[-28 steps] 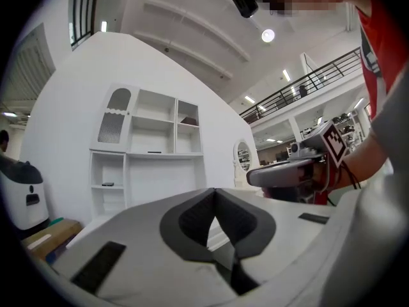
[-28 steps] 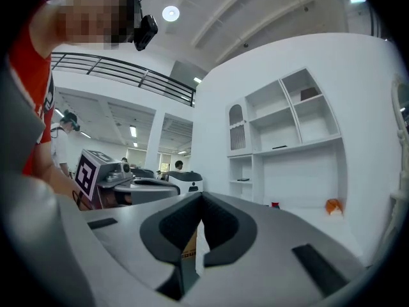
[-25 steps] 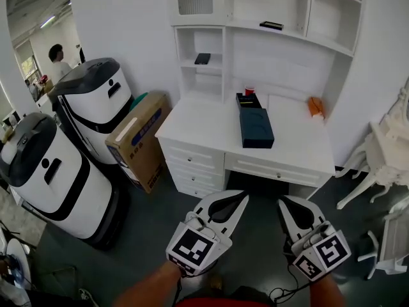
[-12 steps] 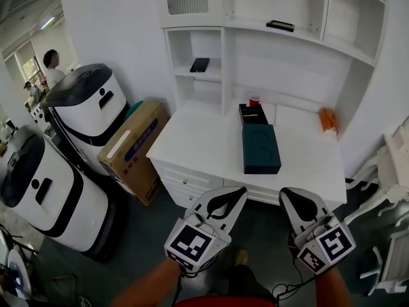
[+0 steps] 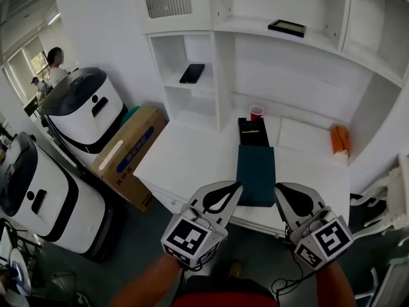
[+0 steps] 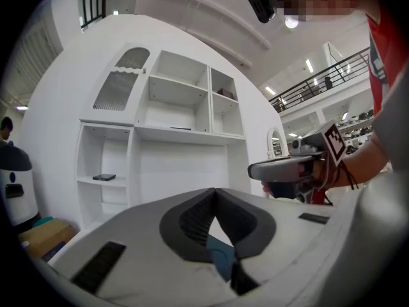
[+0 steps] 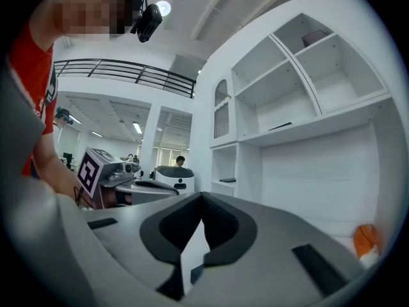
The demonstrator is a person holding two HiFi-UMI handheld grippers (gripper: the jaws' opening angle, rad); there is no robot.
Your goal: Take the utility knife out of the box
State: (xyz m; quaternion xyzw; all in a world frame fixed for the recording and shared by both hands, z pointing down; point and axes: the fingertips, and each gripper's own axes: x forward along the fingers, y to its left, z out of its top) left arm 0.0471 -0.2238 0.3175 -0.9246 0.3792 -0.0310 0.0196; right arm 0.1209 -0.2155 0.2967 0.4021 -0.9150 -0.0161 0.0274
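A narrow black open box [image 5: 253,132] lies at the back of the white desk [image 5: 185,158], with a thin yellow-marked tool inside that I take for the utility knife [image 5: 252,131]. In front of it lies a dark teal flat box lid [image 5: 255,174]. My left gripper [image 5: 236,185] [image 6: 215,192] and right gripper [image 5: 278,188] [image 7: 201,196] hover side by side at the desk's front edge, either side of the teal lid's near end. Both point level at the desk, with their jaws shut and nothing between them.
A red cup [image 5: 257,112] stands behind the black box and an orange object [image 5: 340,139] lies at the desk's right. A phone [image 5: 192,73] sits on a hutch shelf. Two white robots [image 5: 77,117] and a cardboard box [image 5: 124,149] stand left of the desk.
Both grippers have moved forward together from over the floor to the desk's front edge. The desk and boxes now sit much closer. The jaws stayed shut.
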